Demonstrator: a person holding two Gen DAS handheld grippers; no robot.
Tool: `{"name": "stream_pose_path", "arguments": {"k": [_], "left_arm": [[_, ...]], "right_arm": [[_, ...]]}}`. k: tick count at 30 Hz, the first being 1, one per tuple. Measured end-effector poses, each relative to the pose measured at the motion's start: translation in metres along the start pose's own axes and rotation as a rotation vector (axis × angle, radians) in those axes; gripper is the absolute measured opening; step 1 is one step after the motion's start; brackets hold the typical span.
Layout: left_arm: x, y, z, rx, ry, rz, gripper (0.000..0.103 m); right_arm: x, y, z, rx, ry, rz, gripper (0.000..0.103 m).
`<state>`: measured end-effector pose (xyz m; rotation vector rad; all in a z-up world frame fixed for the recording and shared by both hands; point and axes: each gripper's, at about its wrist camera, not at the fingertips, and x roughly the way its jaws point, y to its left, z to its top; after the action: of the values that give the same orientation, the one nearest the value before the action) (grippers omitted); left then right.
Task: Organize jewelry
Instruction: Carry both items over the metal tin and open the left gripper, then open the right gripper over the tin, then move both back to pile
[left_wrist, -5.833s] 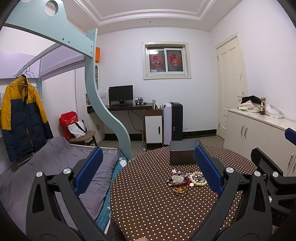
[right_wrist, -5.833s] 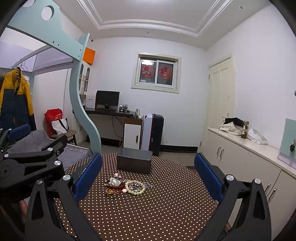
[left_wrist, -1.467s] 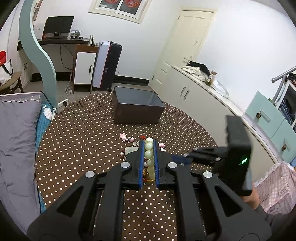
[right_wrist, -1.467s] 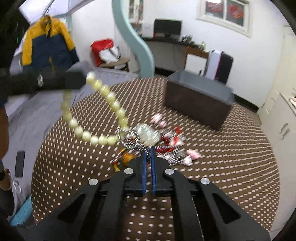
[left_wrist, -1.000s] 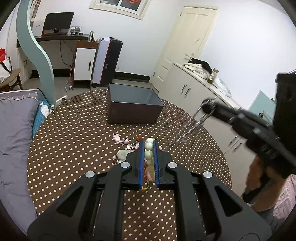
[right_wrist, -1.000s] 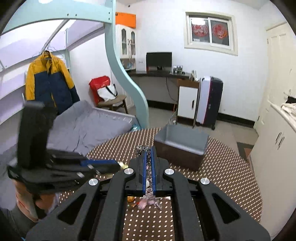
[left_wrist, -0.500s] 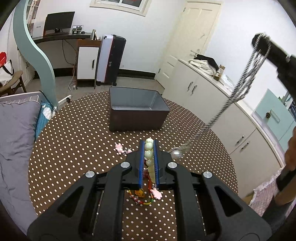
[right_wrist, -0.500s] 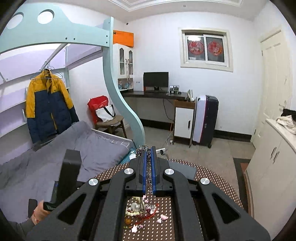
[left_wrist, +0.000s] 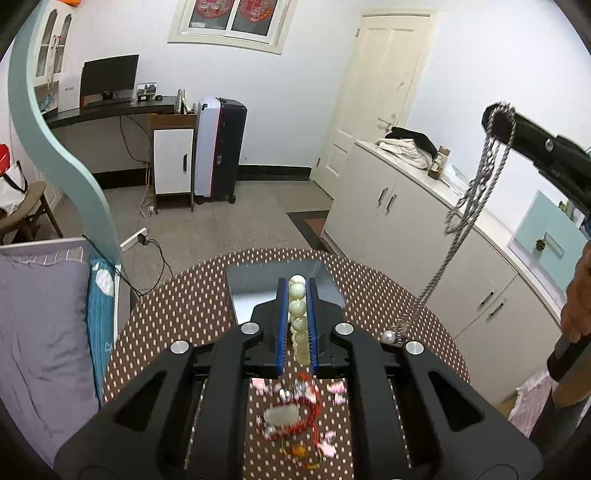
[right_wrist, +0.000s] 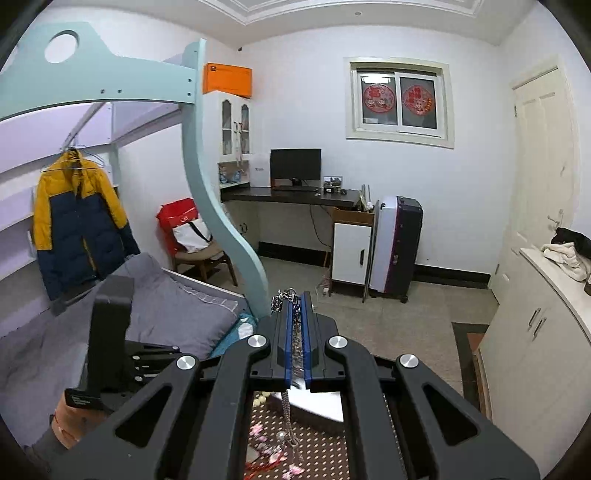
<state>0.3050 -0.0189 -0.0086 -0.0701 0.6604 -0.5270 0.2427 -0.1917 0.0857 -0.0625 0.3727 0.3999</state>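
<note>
My left gripper (left_wrist: 296, 286) is shut on a cream pearl bead strand (left_wrist: 297, 295) and holds it over the near edge of the open dark box (left_wrist: 325, 275) on the polka-dot table (left_wrist: 177, 314). My right gripper (right_wrist: 297, 297) is shut on a silver chain necklace (right_wrist: 291, 343). In the left wrist view the right gripper (left_wrist: 498, 116) is raised high at the right, and the chain (left_wrist: 476, 192) hangs down to a silver ball (left_wrist: 388, 336) near the table. A pile of red and pink jewelry (left_wrist: 295, 413) lies on the table under my left gripper.
A bed with grey bedding (left_wrist: 40, 325) borders the table on the left. White cabinets (left_wrist: 424, 206) run along the right. A teal bunk frame (right_wrist: 207, 192) rises behind the table. The person's hand (left_wrist: 578, 295) shows at the right edge.
My left gripper has carried the pearl strand forward to the box. My right gripper has lifted the silver chain higher. The jewelry pile now lies under and behind my left fingers.
</note>
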Motion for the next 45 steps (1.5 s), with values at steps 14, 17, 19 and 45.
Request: {"name": "stream_pose_path", "arguments": {"k": [14,17,19,45], "left_arm": [[0.071,0.018,0.032,-0.01,0.067,0.019,0.01],[0.098,0.027,0.027,-0.019,0.115,0.029,0.01],[0.113,0.032,0.021,-0.021,0.149,0.031,0.01],[0.123,0.026,-0.015,-0.008,0.225,0.031,0.063]], "right_arm": [[0.087,-0.034,-0.031,0.052,0.136,-0.034,0.003],[0.107,-0.039,-0.044,0.064,0.189,-0.03,0.003],[0.118,-0.042,-0.057,0.074,0.225,-0.025,0.003],[0.124,-0.053,-0.12,0.146,0.406,-0.018,0.025]]}}
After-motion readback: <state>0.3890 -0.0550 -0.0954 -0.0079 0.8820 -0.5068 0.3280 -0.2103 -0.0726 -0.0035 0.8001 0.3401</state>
